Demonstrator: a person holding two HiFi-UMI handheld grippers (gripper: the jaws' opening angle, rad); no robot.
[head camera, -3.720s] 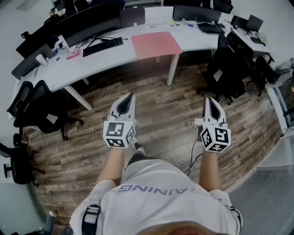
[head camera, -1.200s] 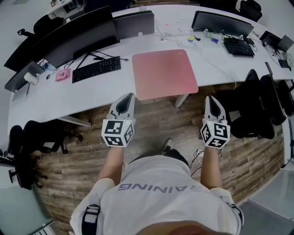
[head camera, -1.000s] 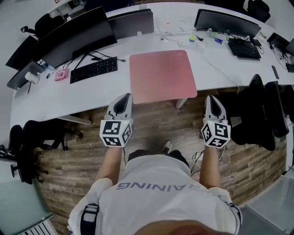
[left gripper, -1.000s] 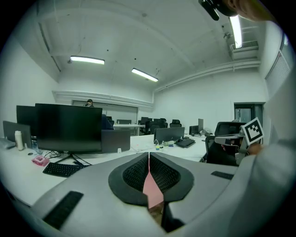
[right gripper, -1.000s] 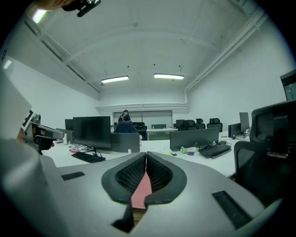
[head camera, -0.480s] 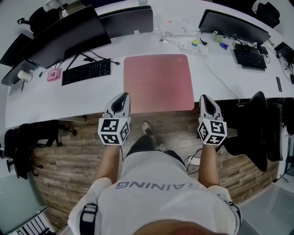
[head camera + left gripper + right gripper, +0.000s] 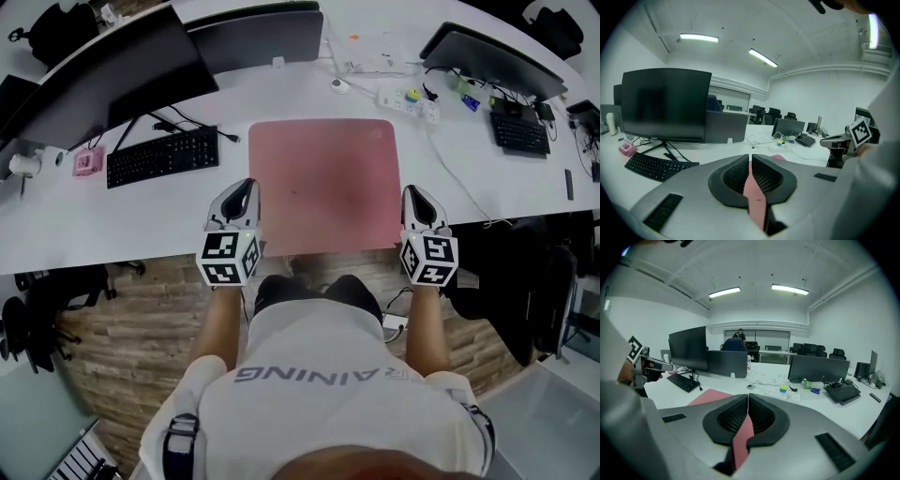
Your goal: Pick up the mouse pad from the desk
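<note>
White desk [image 7: 112,220] bears mouse pad [image 7: 323,183] between left claw [image 7: 246,185] and right claw [image 7: 412,191]; gripper views show both clenched.

Left gripper [image 7: 751,157] over the desk [image 7: 717,152], jaws together.
A strip of pink pad [image 7: 753,197] shows through the slit below the jaws. Monitor [image 7: 665,105] and keyboard [image 7: 654,166] stand at left; the right gripper [image 7: 843,139] is at the right edge.
</note>
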